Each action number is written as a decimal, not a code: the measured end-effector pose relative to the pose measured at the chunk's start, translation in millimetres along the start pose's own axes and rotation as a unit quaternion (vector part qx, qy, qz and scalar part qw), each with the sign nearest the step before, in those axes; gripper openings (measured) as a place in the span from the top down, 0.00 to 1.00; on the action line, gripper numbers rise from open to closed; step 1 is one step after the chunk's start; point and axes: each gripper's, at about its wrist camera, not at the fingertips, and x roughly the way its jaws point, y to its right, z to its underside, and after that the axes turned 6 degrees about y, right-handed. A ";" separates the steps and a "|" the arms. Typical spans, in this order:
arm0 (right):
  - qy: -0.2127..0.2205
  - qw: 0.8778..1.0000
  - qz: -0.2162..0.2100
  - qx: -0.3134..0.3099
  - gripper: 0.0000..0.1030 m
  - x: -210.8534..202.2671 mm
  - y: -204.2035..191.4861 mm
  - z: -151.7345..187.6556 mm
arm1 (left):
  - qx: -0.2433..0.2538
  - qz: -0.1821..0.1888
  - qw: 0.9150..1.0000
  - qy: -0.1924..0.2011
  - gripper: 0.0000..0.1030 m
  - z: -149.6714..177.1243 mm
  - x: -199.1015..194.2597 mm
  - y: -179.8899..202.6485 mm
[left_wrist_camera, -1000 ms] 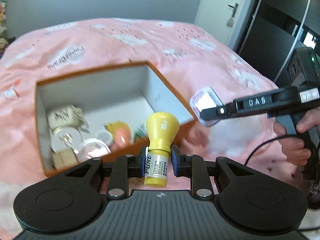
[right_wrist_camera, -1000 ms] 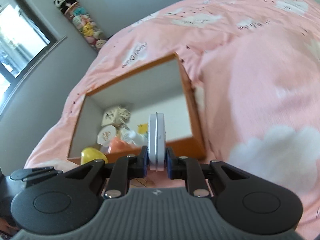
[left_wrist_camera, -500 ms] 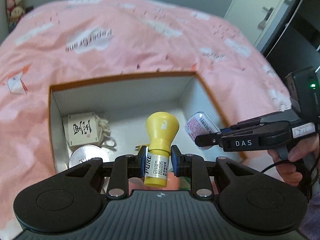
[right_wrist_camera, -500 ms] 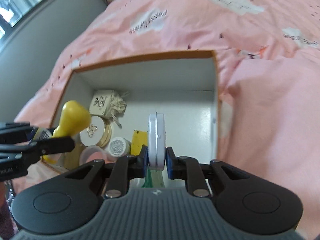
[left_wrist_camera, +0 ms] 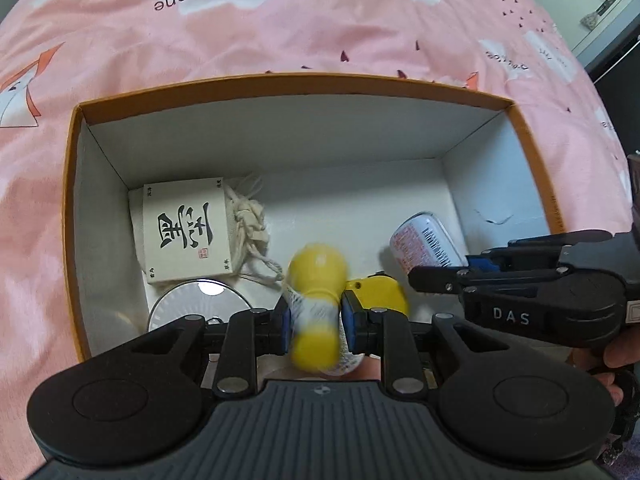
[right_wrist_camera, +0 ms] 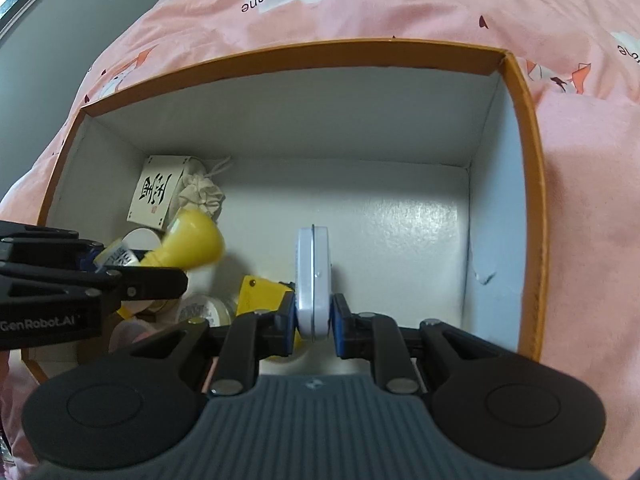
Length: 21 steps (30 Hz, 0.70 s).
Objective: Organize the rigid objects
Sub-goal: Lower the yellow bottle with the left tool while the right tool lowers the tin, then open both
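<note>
An orange-rimmed cardboard box [left_wrist_camera: 280, 80] with white inner walls lies open on a pink bedspread. My left gripper [left_wrist_camera: 314, 316] is shut on a yellow bulb-topped bottle [left_wrist_camera: 316, 276], which looks blurred between the blue pads, and hangs inside the box above its floor. In the right wrist view the left gripper [right_wrist_camera: 120, 266] comes in from the left with the yellow bottle [right_wrist_camera: 192, 240] tilted. My right gripper [right_wrist_camera: 314, 320] is shut on a flat white tin [right_wrist_camera: 312, 264] held edge-on over the box floor. The left wrist view shows the right gripper [left_wrist_camera: 448, 268] and the tin's printed face [left_wrist_camera: 424, 240].
In the box's left half lie a white card box with black calligraphy [left_wrist_camera: 184, 232], a cloth pouch [left_wrist_camera: 248, 216], a round silver tin [left_wrist_camera: 200, 304], a yellow box [right_wrist_camera: 260, 288] and a small round jar [right_wrist_camera: 204, 312]. White bare floor [right_wrist_camera: 400, 240] shows on the box's right side.
Both grippers have moved forward and down, from in front of the box to inside its opening, and now point more steeply downward. Each keeps its object; the yellow bottle has turned blurred.
</note>
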 end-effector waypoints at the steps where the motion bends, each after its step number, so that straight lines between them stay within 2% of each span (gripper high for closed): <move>1: 0.001 1.000 0.001 0.001 0.84 1.2 0.1 -1.3 | -0.001 -0.003 1.000 -0.001 0.75 -0.9 0.3 -1.1; 4: -0.003 1.000 -0.004 0.006 0.84 5.4 1.9 -4.7 | -0.004 0.000 1.000 0.005 0.79 -3.2 -1.7 -1.8; 7: -0.006 1.000 -0.010 0.012 0.84 8.6 3.5 -6.2 | 0.006 -0.012 1.000 0.015 0.84 -4.0 -4.5 1.1; 13: -0.007 1.000 -0.012 0.015 0.84 12.2 2.2 -6.6 | 0.026 -0.023 0.999 0.005 0.82 -4.2 -6.4 6.6; 16: -0.013 1.000 -0.011 0.010 0.80 14.3 1.1 -5.7 | 0.041 -0.038 0.998 0.001 0.75 -1.3 -5.7 6.6; 21: -0.012 1.000 0.004 -0.004 0.79 13.1 -1.3 -3.7 | 0.037 -0.039 0.999 -0.005 0.75 4.0 -4.4 1.8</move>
